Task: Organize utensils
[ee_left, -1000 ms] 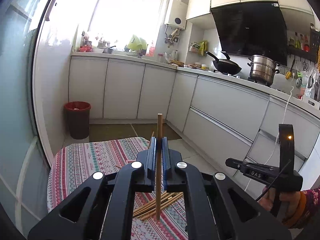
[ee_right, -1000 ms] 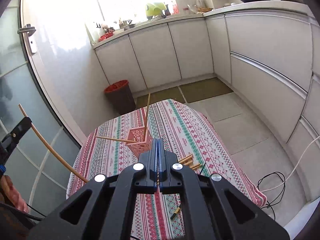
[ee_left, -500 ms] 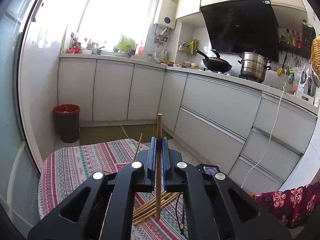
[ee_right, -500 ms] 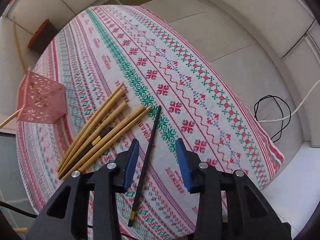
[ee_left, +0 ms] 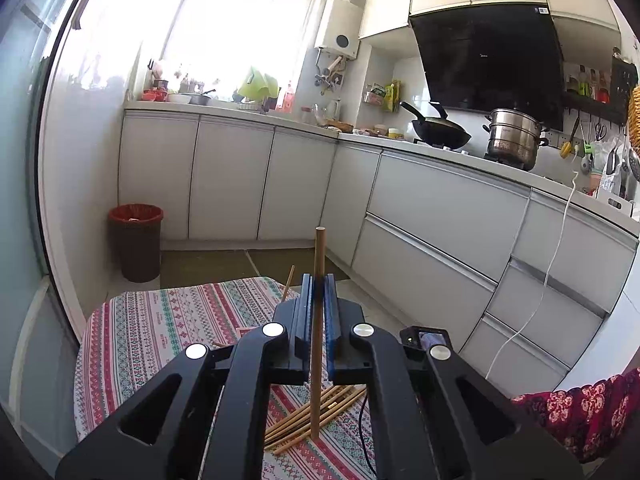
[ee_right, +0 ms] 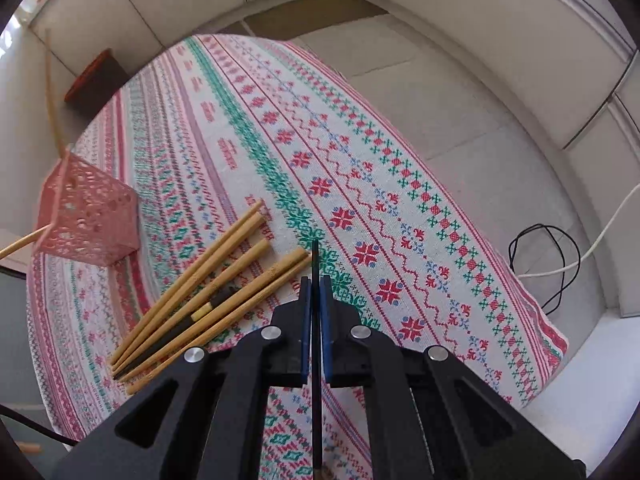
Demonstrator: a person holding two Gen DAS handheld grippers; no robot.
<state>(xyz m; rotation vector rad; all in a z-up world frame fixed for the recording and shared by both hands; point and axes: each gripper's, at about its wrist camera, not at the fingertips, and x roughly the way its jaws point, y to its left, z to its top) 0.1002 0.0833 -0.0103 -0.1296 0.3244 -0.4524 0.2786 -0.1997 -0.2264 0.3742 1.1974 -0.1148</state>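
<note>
Right jaws closed, one black chopstick [ee_right: 315, 280] (gripped)

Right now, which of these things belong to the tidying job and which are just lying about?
Job: brown chopstick in left gripper; black chopstick in right gripper; chopstick pile; pink holder.

Lying about: bin, wok, pot, cables.

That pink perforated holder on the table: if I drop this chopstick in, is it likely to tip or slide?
Probably fairly tippy. The pink holder looks like thin perforated plastic, so likely light. Two chopsticks already lean out past its rim, which may pull it sideways. It stands on the woven tablecloth, which should resist sliding somewhat. Lowering the chopstick in gently seems safer than dropping it.
</note>
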